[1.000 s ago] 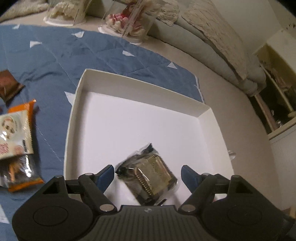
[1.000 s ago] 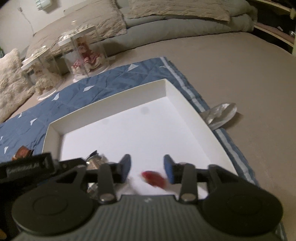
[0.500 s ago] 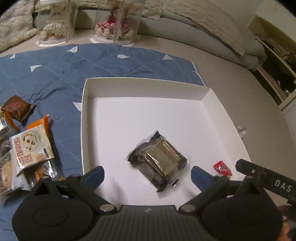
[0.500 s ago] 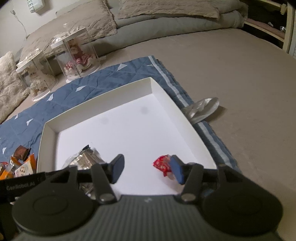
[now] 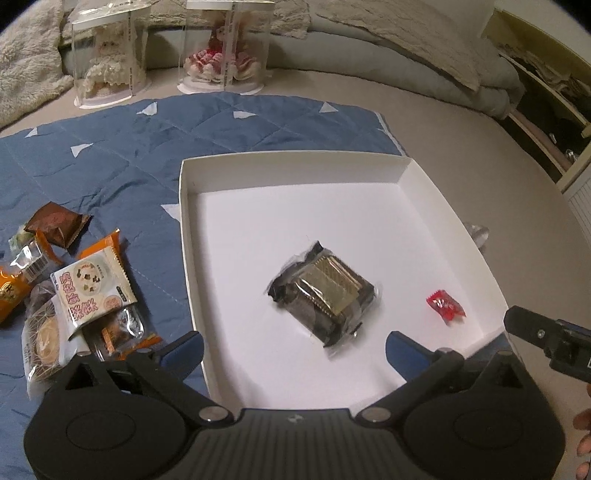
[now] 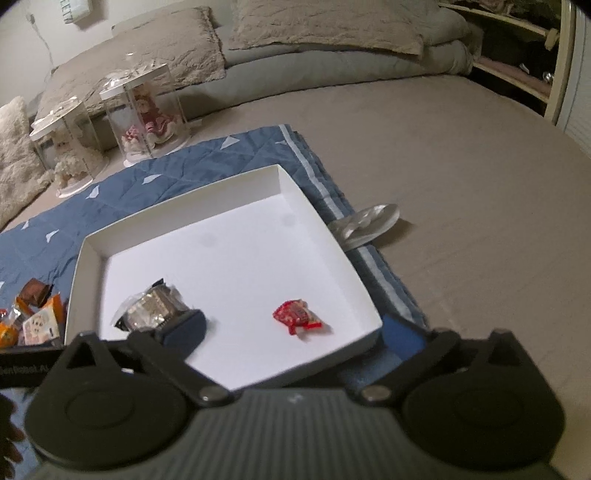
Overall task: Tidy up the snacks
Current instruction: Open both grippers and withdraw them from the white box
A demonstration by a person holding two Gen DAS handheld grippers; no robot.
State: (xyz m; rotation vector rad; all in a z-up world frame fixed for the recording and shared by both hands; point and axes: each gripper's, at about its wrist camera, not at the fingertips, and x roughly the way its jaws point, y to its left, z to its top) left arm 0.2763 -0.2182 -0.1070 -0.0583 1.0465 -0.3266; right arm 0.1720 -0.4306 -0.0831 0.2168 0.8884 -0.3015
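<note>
The dark clear-wrapped wafer snack [image 5: 323,293] and the small red wrapped candy [image 6: 296,316] lie apart inside the shallow white cardboard tray [image 5: 295,170]. Both tongs, left [image 5: 294,349] and right [image 6: 299,332], point steeply down over its near edge; their jaws have just been opening, now spread wide, gripping nothing. Most of the tray floor is free.

A home, most likely a bedroom or living room floor: beige carpet [image 6: 461,155] runs up to a low mattress [image 6: 332,74] piled with quilted bedding and pillows [image 6: 325,26], a blue quilted blanket [image 5: 221,125] is spread out on the floor, two dolls in clear display cases [image 5: 225,48] stand beside it, and open wooden shelving [image 5: 546,107] lines one side
</note>
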